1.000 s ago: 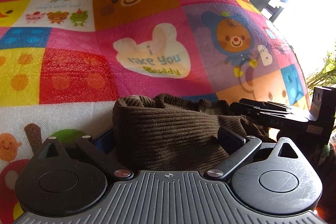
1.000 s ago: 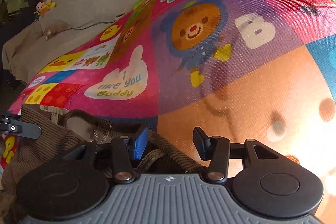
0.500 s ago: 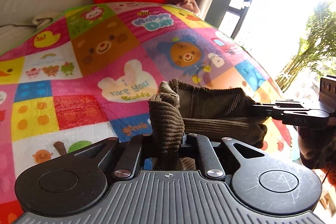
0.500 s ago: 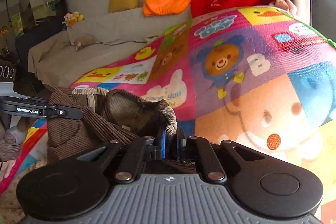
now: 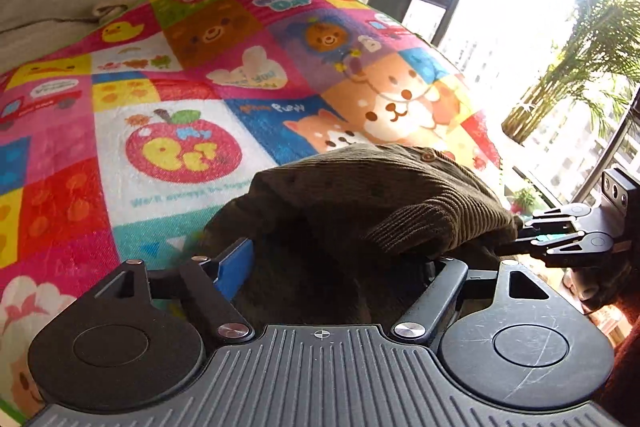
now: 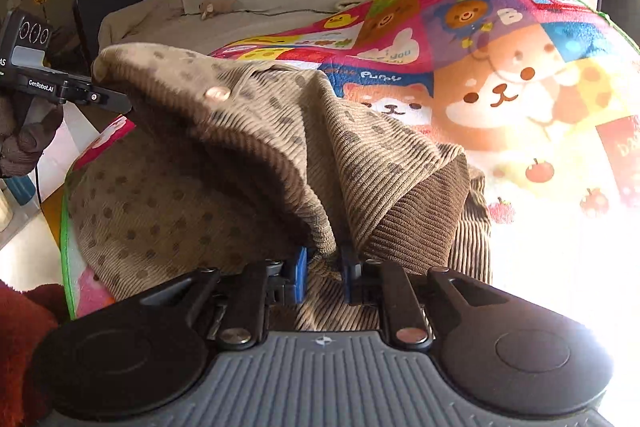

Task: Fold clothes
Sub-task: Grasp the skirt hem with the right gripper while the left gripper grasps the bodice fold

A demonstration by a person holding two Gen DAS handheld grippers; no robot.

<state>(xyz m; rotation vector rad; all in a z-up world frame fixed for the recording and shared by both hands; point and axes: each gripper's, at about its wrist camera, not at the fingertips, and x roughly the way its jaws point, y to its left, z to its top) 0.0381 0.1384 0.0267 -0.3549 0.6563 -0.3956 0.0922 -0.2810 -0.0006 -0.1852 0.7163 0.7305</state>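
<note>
Fingers on the right gripper (image 6: 324,277) are pinched near-closed on a bunched edge of the brown corduroy garment (image 6: 248,147); cloth sits directly between the blue pads. Left gripper (image 5: 340,263) fingers stand wide apart, one blue pad (image 5: 236,263) exposed, the other buried under fabric. Cloth fills the gap between them, but I judge there's no clamp.

Garment: dotted corduroy with a button (image 6: 216,93), draped over and ahead of both finger sets, partly lifted off the cartoon play mat (image 5: 180,147). From the right wrist view, the left gripper shows at the garment's far left corner, with the lower layer lying on the mat below that span.

Risks:
- Right grip is on a thick wad, not a clean hem. It could slip out under tension, or drag both layers and skew the fold.
- With the left fingers apart, that side may just slide off, so the fold lands crooked.
- Glare from the window washes out the mat to the right of the right fingers; the edge there is hard to judge.

Containers: none visible, so no contents to report.
</note>
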